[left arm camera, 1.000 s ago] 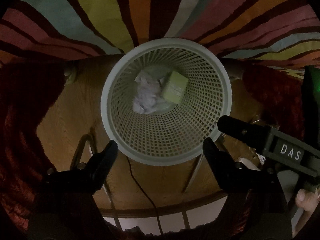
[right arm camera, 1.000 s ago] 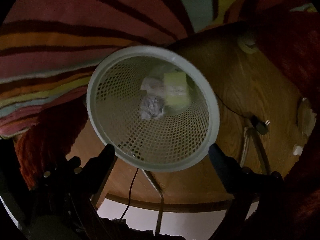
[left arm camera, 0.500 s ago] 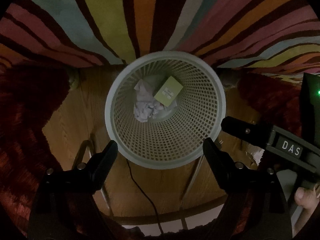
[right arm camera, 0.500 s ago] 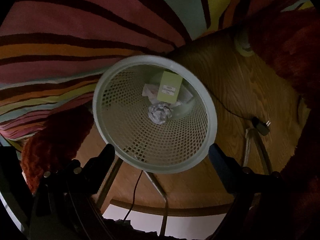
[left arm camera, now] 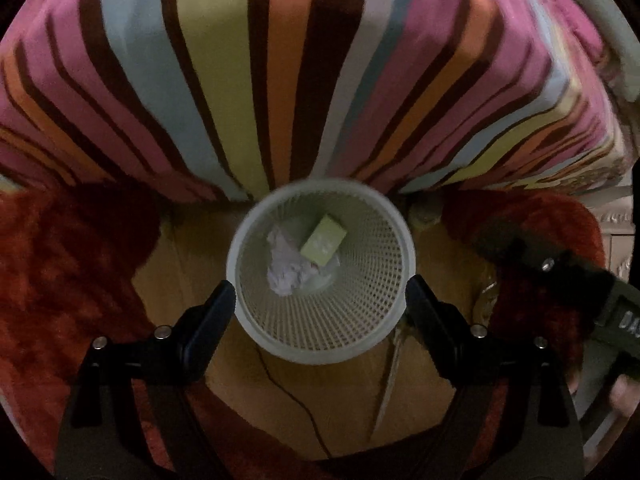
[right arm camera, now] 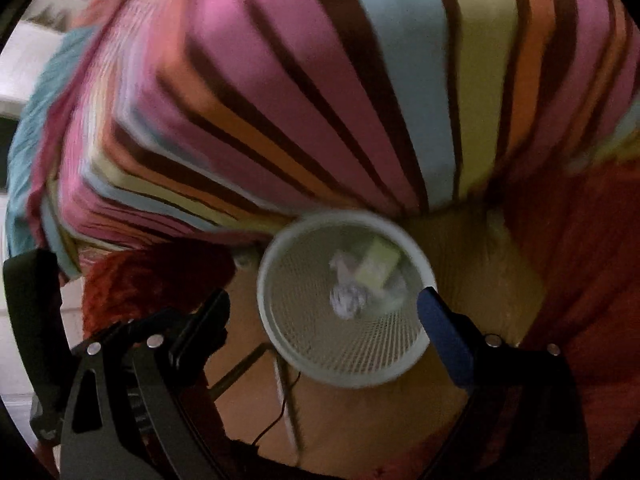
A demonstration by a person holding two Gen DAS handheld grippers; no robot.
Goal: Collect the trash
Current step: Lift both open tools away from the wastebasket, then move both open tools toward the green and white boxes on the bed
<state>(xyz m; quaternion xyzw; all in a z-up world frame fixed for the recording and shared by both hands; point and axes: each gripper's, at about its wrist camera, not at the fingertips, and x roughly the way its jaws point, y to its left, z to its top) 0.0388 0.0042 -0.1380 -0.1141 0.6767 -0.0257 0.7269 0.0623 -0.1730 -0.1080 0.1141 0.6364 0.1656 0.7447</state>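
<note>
The left tool hangs wide apart above the white basket; crumpled paper and a yellow-green box lie inside, striped bedding at twelve o'clock.

Changes logged, both wrist views:

- Left gripper: has risen above the white mesh wastebasket. Basket now looks smaller and fills the whole gap between the fingertips, its rim level with both tips; earlier it sat ahead of and above them.
- Striped bedspread: far more of it now shows beyond the fingers.
- Right gripper: has lifted and rolled. Basket now lies between its fingertips, nearer the right finger, the image blurred.
- Right gripper's body: now reaches in higher beside the left gripper's right finger.
</note>
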